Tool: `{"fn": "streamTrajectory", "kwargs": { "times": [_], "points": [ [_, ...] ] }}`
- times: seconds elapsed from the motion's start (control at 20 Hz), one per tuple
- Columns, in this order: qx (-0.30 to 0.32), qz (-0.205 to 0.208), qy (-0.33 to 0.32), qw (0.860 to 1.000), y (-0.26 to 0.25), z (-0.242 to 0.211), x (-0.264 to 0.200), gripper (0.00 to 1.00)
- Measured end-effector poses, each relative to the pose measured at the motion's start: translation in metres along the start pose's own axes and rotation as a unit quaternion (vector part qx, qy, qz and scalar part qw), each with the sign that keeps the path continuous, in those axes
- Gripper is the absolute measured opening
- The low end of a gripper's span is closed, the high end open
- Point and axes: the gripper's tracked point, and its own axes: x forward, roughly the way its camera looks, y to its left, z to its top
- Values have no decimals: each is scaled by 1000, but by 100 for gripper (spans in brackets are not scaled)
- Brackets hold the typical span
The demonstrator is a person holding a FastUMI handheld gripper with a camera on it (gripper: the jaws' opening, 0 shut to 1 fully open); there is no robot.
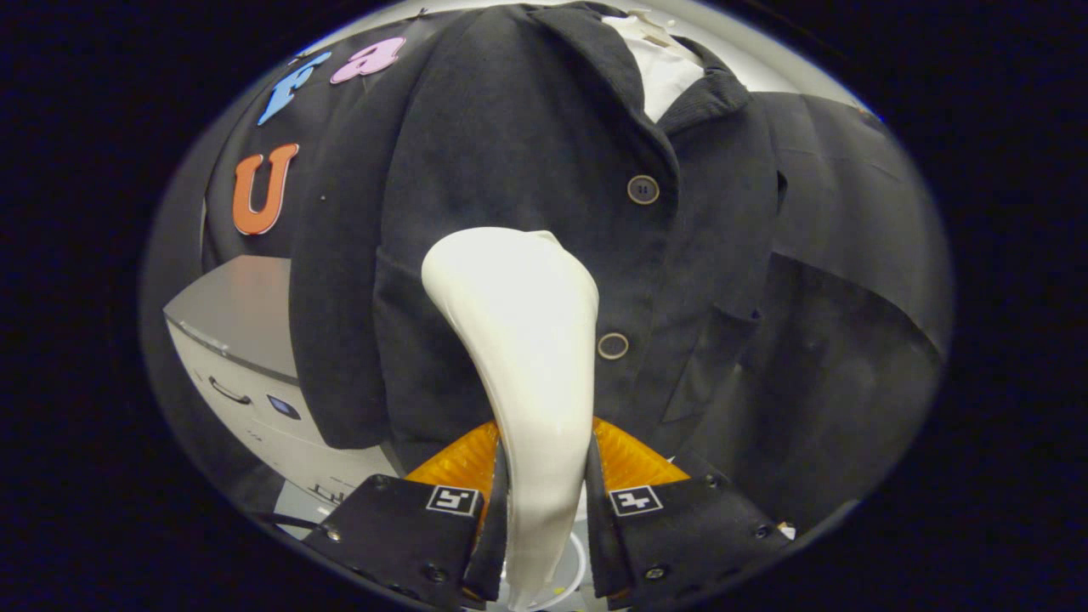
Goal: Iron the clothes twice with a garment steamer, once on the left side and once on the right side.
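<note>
A dark button-front jacket [527, 153] hangs upright just ahead of me, with a white lining [663, 68] showing at its open collar. My gripper [544, 484] is shut on the white garment steamer [518, 340], both fingers pressing its handle from the sides. The steamer's broad head rises beyond the fingers and lies against the jacket's front panel left of the button row. Two buttons [643, 189] sit to the right of the head, one above the other. Whether the head touches the cloth I cannot tell.
A grey cabinet [238, 340] with a drawer handle stands low to the left, partly behind the jacket's sleeve. The black booth wall [850, 255] hangs behind and to the right of the jacket.
</note>
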Motion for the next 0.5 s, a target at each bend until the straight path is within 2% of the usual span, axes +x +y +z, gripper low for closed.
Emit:
{"fn": "streamTrajectory", "kwargs": {
  "times": [0.5],
  "points": [
    [-30,-5,53,998,16,-73,17,42]
  ]
}}
